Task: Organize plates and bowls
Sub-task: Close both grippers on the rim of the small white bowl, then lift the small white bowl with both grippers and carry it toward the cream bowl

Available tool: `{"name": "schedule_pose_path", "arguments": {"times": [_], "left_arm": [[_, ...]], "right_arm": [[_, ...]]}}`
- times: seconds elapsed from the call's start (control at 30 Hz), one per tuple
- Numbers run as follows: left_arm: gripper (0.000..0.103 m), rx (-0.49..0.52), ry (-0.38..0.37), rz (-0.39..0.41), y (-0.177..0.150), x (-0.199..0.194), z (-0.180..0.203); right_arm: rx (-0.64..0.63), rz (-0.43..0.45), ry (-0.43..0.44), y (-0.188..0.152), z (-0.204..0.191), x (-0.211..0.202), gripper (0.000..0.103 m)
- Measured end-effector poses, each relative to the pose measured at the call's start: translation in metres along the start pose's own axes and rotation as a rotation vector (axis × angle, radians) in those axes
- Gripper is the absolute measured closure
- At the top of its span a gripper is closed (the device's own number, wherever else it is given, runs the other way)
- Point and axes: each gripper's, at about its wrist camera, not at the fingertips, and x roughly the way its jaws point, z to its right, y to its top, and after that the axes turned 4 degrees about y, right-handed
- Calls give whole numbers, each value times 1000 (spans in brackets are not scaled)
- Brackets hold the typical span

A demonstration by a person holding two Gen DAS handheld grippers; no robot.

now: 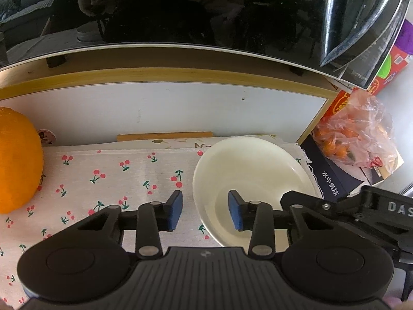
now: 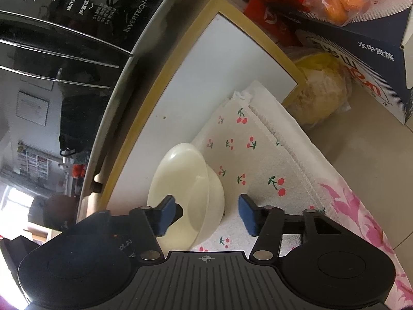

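White bowl [image 1: 247, 178] at centre right of the left view on a cherry cloth [image 1: 116, 175], left gripper [image 1: 205, 213] open astride its near rim, pads not touching, right gripper [image 2: 210, 214] open astride the bowl's wall, orange [image 1: 18, 160] at left edge.

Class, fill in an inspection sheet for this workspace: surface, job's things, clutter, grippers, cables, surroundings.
Surface: cherry-print cloth over a white board.
Job's things: one cream bowl on the cloth.
Clutter: orange fruit; bag of oranges on a navy box.
Grippers: left gripper and right gripper each straddle the bowl's rim, pads not touching.
Cables: nothing seen.
Surroundings: glossy black appliance behind.
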Motion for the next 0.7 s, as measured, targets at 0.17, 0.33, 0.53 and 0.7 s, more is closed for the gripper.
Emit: {"name": "schedule_pose_path", "arguments": {"times": [0.17,0.33,0.53,0.7], "left_arm": [[77,8,-9,10,-2,-1,5],[82,37,-4,27,-4,-4,12],[83,32,1,32,-7,-6,15],[83,-12,0,31,-14,-16,12]], "right_arm": [[-2,5,-21,-1,2,2,81],[-10,16,-44,-3,1,-1,88],[-17,22,-57,-5,-3,-6,88],[-32,15,-63,-12,-9,-13,88]]}}
